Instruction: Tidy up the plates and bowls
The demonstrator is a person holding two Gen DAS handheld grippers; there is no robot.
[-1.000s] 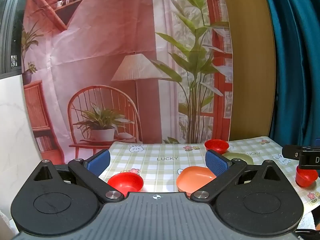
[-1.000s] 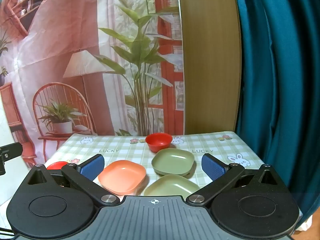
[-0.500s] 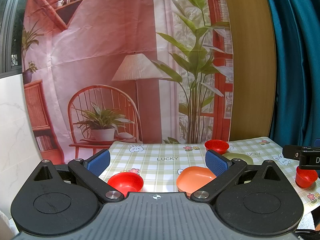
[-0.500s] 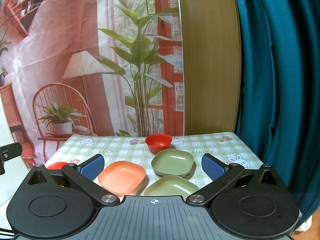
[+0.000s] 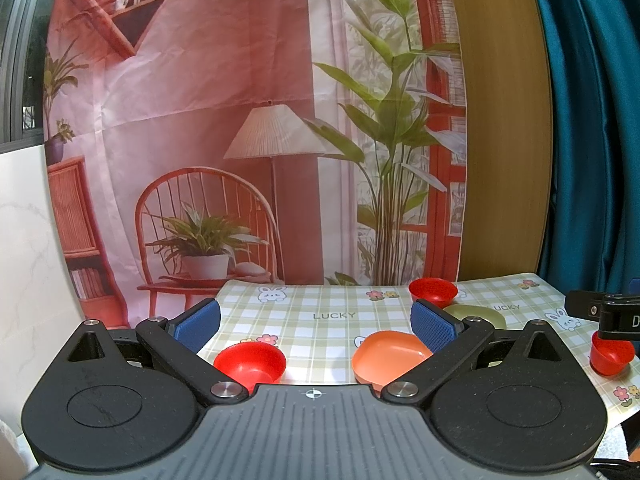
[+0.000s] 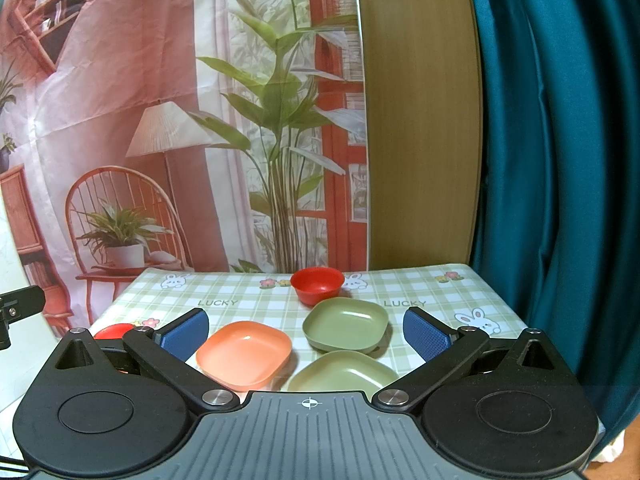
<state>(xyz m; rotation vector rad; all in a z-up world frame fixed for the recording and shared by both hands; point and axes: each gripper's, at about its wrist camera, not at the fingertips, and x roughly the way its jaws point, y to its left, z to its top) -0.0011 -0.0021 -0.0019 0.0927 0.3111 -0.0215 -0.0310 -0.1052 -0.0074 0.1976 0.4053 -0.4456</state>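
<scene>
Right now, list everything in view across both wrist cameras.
Red bowls: three; one far centre, one near left, one near right.
Orange plate: one, near centre-left.
Green plates: two, the nearer in front of the farther.
Tablecloth: one, green check with rabbits.
Backdrop: one, printed room scene.
Curtain: one, teal, right.
Left gripper: open, empty.
Right gripper: open, empty.
</scene>
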